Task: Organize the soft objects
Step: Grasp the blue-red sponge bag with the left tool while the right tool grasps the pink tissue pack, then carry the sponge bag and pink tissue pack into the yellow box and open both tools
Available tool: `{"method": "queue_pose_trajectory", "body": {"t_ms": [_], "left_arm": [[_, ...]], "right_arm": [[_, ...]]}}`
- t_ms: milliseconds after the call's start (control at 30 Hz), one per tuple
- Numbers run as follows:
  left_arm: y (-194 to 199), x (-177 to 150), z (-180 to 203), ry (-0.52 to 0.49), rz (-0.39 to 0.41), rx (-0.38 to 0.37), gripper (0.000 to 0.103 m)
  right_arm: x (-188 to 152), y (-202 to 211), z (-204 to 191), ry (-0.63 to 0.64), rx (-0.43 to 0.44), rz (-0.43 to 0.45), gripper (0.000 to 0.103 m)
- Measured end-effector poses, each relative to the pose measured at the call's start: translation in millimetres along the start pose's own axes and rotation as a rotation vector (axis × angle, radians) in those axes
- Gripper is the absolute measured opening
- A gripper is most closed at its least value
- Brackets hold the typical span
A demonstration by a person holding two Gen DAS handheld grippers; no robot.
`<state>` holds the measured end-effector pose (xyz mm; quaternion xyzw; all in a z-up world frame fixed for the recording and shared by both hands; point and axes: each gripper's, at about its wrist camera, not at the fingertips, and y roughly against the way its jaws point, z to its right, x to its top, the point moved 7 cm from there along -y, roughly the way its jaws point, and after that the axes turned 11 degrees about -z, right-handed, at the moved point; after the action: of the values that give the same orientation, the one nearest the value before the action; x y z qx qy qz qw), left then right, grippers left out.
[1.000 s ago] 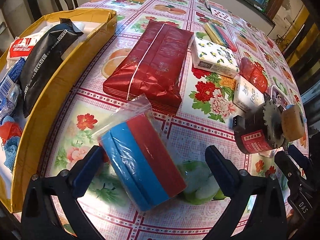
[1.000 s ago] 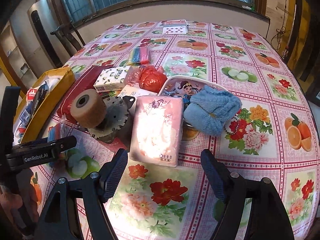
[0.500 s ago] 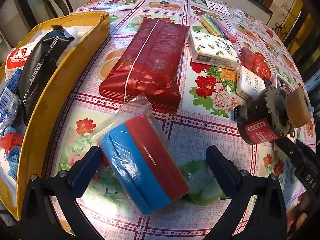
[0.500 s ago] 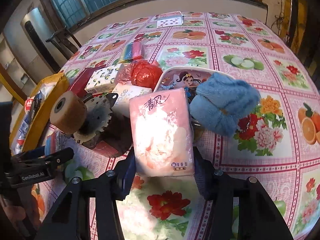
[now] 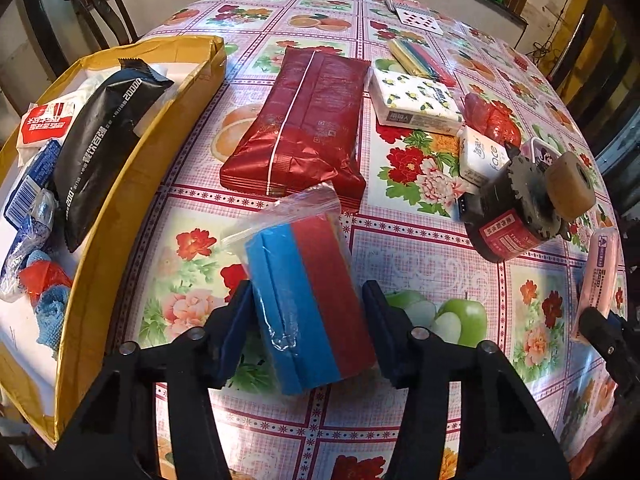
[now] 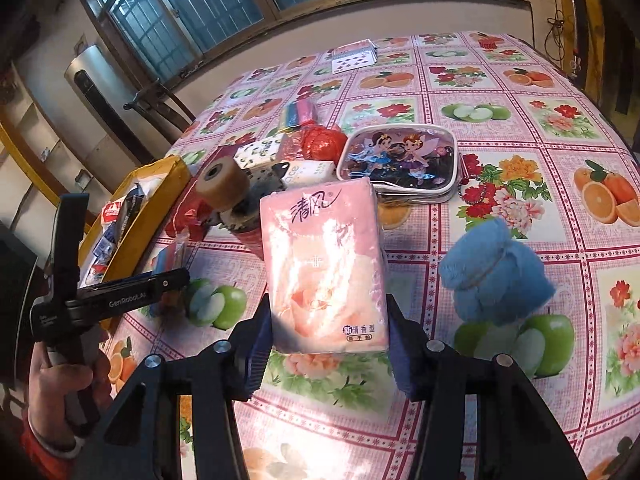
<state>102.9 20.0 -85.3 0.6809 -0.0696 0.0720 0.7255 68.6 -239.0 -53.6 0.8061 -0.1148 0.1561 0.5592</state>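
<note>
My left gripper [image 5: 308, 332] is shut on a bagged blue-and-red sponge pack [image 5: 308, 280], which rests low over the flowered tablecloth. A yellow cardboard box [image 5: 120, 208] with several soft packets stands to its left. My right gripper [image 6: 330, 344] is shut on a pink tissue pack [image 6: 324, 264], held above the table. That pack [image 5: 600, 280] also shows at the right edge of the left wrist view. A blue cloth bundle [image 6: 496, 276] lies to its right on the table. The left gripper [image 6: 176, 280] and the hand holding it appear at the left.
A red foil pack [image 5: 304, 120], a floral tissue pack [image 5: 416, 100], a red bag [image 5: 492, 116] and a small white tissue pack [image 5: 480, 156] lie mid-table. A black toothed wheel with a tan roller [image 5: 520, 208] stands nearby. A cartoon pouch [image 6: 396, 160] sits behind the pink pack.
Both grippers went from open to shut: the left on the sponge pack, the right on the pink tissue pack, which rose off the table. The blue cloth came off the pouch.
</note>
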Motion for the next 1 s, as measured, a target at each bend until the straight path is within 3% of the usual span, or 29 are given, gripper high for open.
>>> {"method": "queue_pose_trajectory", "body": {"t_ms": [233, 533, 800, 1000], "left_arm": [[9, -14, 3, -0.041, 0.005, -0.049, 0.043], [55, -17, -4, -0.094, 0.12, -0.05, 0.043], [95, 0, -88, -0.011, 0.208, 0.029, 0.043], [97, 16, -171, 0.087, 0.222, 0.107, 0.043]], "right_arm": [[-10, 17, -31, 0.038, 0.067, 0.021, 0.052], [-7, 19, -79, 0.09, 0.108, 0.029, 0.052], [13, -6, -157, 0.157, 0.178, -0.002, 0.052], [42, -45, -231, 0.217, 0.201, -0.039, 0.052]]}}
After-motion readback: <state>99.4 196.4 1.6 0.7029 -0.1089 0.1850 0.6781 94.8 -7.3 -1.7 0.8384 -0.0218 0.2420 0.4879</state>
